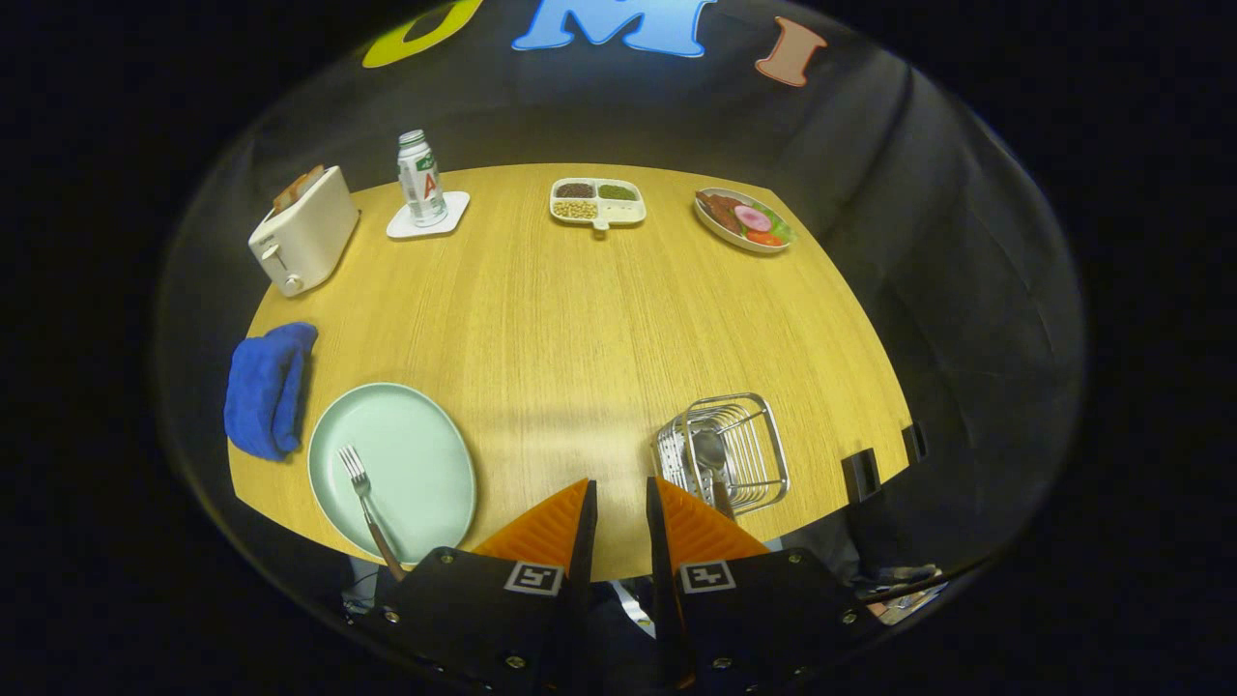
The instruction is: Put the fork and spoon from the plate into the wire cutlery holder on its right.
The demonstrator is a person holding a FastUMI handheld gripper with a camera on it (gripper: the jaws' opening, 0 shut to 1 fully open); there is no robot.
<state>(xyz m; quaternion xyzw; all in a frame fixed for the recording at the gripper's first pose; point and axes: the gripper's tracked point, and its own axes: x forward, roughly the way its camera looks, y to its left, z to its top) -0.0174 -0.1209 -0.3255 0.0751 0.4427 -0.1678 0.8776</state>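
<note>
A pale green plate (416, 454) lies on the wooden table, ahead and to the left of my fingers. A fork (363, 503) with a brown handle rests on it, tines pointing away. To the right of my fingers stands the wire cutlery holder (749, 440), with the spoon (711, 459) lying inside it, bowl pointing away. My gripper (621, 483) hovers above the table's near edge between plate and holder. A narrow gap separates its fingers, and there is nothing between them.
A blue cloth (266, 387) lies left of the plate. At the far side stand a white toaster (304, 232), a bottle (420, 179) on a white coaster, a divided snack tray (597, 203) and a plate of food (742, 220). Two dark clips (860, 474) sit at the right edge.
</note>
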